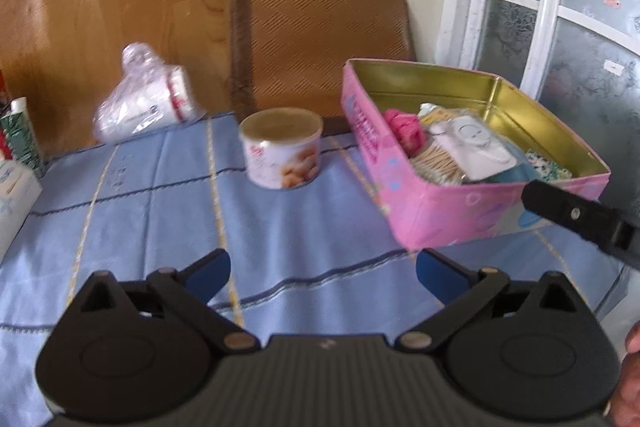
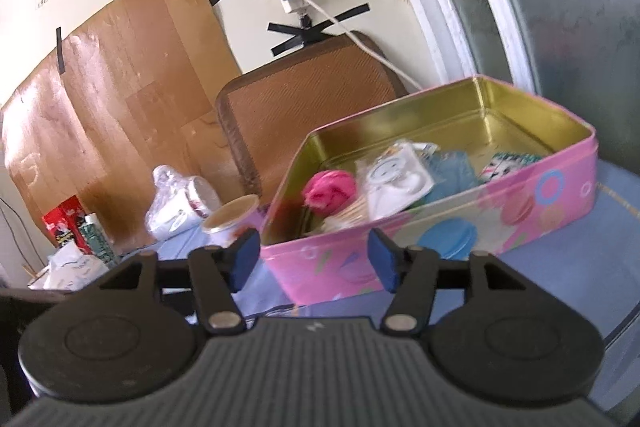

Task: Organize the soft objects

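Note:
A pink tin box (image 1: 440, 211) with a gold inside stands open on the blue tablecloth (image 1: 160, 195). It holds a pink soft bundle (image 1: 406, 135), cotton swabs (image 1: 436, 167), a white packet (image 1: 476, 143), blue cloth and a patterned item. The box also shows in the right wrist view (image 2: 460, 227), with the pink bundle (image 2: 330, 191). My left gripper (image 1: 323, 273) is open and empty above the cloth, left of the box's near corner. My right gripper (image 2: 314, 259) is open and empty just before the box's front wall; its finger shows in the left wrist view (image 1: 576, 219).
A round tin can (image 1: 282, 147) stands left of the box. A plastic bag with a cup (image 1: 148, 99) lies at the back left. A brown chair back (image 1: 320, 39) stands behind the table. Cartons and a tissue box (image 1: 12, 203) sit at the left edge.

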The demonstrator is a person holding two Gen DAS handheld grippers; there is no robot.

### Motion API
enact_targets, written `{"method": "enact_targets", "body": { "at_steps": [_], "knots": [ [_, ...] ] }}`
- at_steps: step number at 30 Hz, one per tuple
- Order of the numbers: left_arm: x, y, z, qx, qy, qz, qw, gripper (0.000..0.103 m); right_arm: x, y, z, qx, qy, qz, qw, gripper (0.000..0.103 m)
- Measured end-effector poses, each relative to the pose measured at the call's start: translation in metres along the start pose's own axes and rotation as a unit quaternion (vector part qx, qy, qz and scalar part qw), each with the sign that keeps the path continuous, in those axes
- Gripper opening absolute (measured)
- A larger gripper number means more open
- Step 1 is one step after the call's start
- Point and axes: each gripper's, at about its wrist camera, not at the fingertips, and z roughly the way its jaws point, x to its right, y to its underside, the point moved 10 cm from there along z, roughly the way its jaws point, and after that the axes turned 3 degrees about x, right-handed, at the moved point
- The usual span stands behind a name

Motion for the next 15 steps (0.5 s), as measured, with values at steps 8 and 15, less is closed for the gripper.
{"method": "enact_targets", "body": {
  "at_steps": [8, 15],
  "knots": [
    [-0.024, 0.017, -0.007, -0.008, -0.025, -0.015, 0.9996, 0.103, -0.027, 0.013, 0.001, -0.017, -0.012, -0.008, 1.0, 0.071],
    [-0.038, 0.027, -0.011, -0.01, -0.036, -0.023, 0.999, 0.103, -0.036, 0.021, 0.001, -0.024, -0.011, 0.001, 1.0, 0.075]
  ]
}}
